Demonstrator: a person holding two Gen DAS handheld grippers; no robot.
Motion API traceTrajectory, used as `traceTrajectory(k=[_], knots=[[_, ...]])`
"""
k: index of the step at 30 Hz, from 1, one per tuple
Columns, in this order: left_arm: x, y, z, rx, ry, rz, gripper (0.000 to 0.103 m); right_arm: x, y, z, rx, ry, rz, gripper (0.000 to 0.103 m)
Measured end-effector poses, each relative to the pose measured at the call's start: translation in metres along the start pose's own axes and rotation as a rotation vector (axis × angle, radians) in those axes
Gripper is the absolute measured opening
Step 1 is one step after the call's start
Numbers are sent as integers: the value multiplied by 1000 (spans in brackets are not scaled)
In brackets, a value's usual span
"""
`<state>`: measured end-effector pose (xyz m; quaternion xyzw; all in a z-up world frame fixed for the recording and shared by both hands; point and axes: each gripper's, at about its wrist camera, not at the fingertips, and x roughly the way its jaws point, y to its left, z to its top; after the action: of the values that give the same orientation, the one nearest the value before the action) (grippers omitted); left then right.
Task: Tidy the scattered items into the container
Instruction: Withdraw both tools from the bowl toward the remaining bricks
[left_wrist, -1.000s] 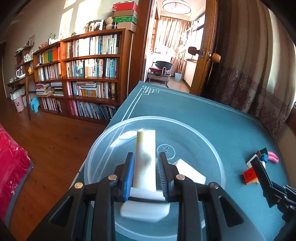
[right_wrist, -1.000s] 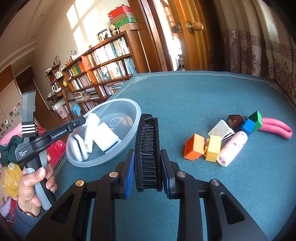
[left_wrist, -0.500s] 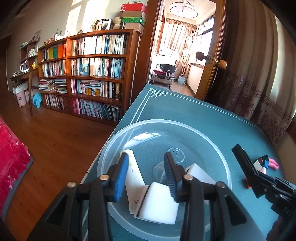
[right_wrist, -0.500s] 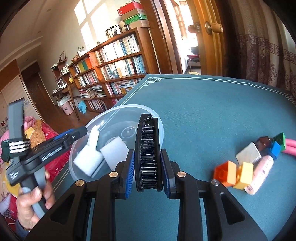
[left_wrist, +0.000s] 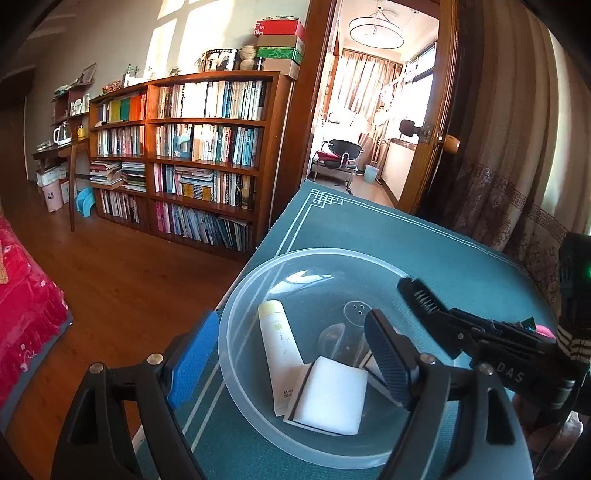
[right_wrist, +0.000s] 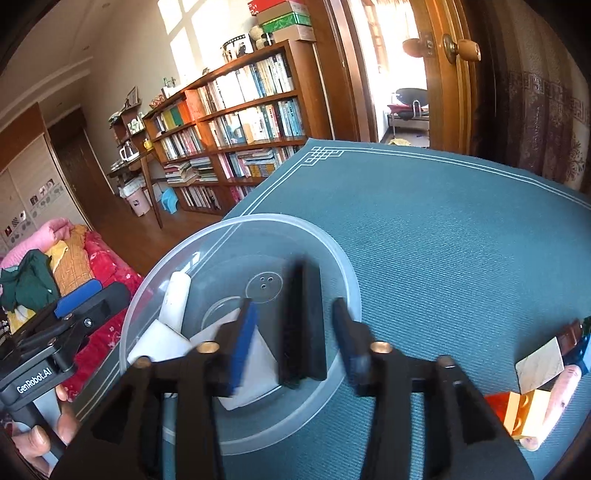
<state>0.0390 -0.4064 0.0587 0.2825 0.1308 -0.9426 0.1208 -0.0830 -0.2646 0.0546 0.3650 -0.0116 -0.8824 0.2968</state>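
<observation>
Hovering over the clear bowl at the worktop's left edge, right gripper jaws apart, black comb loose between them inside the bowl. Left gripper spread wide, empty, straddling the near rim; tube and white sponge beneath.

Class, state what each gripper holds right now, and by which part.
Nothing: the left gripper is open, and the right gripper is open around the black comb, without gripping it.

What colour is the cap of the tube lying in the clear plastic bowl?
Pale yellow cap on a white tube, clearest in the left wrist view.
</observation>
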Motion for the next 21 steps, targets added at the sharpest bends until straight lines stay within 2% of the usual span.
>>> traceTrajectory(k=[7,14,21], knots=[[1,-1,-3,-11,12,2,85,-13,-5,-11,1,-29,-34,60],[-7,-13,-4,36,-9,38,90,-27,-14,-23,48,-34,-42,60],[-14,-28,-5,72,-14,42,90,-41,-22,-30,76,-33,-47,60]])
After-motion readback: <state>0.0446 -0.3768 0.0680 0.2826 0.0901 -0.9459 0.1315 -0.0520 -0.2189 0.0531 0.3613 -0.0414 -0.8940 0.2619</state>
